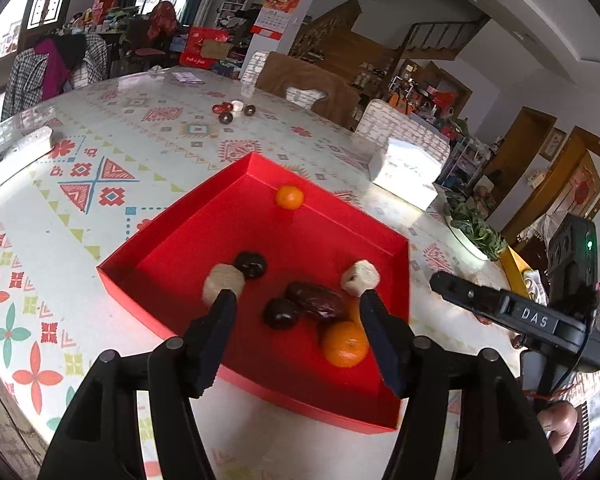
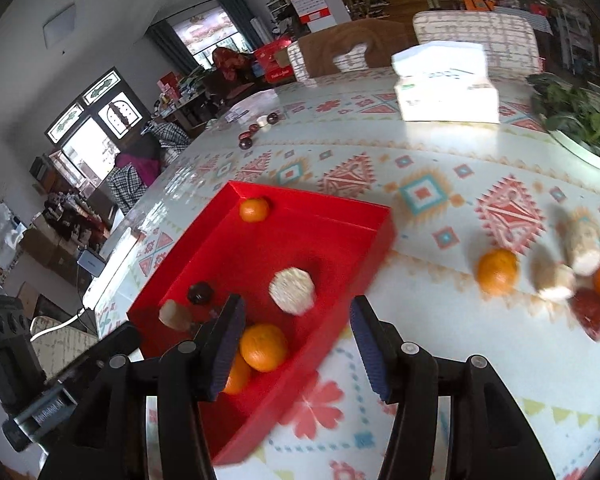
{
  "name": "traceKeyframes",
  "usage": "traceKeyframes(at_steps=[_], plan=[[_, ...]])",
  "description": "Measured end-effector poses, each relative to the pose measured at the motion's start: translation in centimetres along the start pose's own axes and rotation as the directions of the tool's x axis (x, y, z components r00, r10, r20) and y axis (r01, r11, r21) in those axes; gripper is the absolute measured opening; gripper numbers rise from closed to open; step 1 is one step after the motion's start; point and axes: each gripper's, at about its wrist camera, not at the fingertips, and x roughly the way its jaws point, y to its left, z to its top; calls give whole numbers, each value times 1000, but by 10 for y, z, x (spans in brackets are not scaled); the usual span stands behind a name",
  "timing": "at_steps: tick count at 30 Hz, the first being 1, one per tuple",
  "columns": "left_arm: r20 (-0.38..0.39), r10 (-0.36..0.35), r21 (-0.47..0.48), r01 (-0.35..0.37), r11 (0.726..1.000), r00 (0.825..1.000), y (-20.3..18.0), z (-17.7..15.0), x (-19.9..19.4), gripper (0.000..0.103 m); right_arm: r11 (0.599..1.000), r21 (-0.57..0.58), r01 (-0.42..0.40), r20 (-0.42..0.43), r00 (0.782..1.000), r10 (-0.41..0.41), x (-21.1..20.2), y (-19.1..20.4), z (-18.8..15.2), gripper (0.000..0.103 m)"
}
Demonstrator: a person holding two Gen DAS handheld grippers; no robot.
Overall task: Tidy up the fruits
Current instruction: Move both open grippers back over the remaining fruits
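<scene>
A red tray [image 1: 180, 236] lies on the patterned table. It holds one orange [image 1: 289, 197] in the far corner, another orange [image 1: 345, 343] close by, dark round fruits [image 1: 251, 265], a red date [image 1: 316, 299] and two beige pieces [image 1: 223, 283]. My left gripper [image 1: 296, 298] hovers open over these fruits, holding nothing. My right gripper [image 2: 298, 308] stands open and empty above the tray's [image 2: 312, 200] near right edge. Blurred loose fruits lie on the table to its right: an orange [image 2: 496, 271], beige pieces [image 2: 552, 280] and a red date [image 2: 592, 312].
A white tissue box [image 2: 446, 80] and a leafy plant in a white dish [image 2: 580, 120] stand at the far right. A small cluster of dark fruits [image 1: 232, 110] lies far across the table. Chairs [image 1: 308, 80] line the far edge.
</scene>
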Motion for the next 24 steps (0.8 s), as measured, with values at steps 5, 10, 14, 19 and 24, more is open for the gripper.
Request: traceKeyframes(at_steps=[5, 10, 14, 19, 24], plan=[[1, -9, 23, 9, 1000, 1000, -16, -5, -4, 66, 999, 28, 36, 14, 999, -37, -22, -23, -12, 60], [-25, -29, 69, 31, 997, 999, -42, -13, 0, 66, 996, 52, 70, 29, 997, -72, -45, -44, -27, 61], [-48, -52, 107, 57, 993, 998, -64, -20, 3, 66, 992, 56, 111, 51, 992, -114, -66, -61, -38, 61], [-79, -86, 139, 97, 985, 993, -88, -29, 11, 75, 975, 111, 192, 100, 974, -203, -112, -102, -47, 62], [-139, -137, 160, 158, 974, 981, -115, -38, 28, 75, 929, 239, 282, 147, 935, -322, -159, -159, -50, 63]])
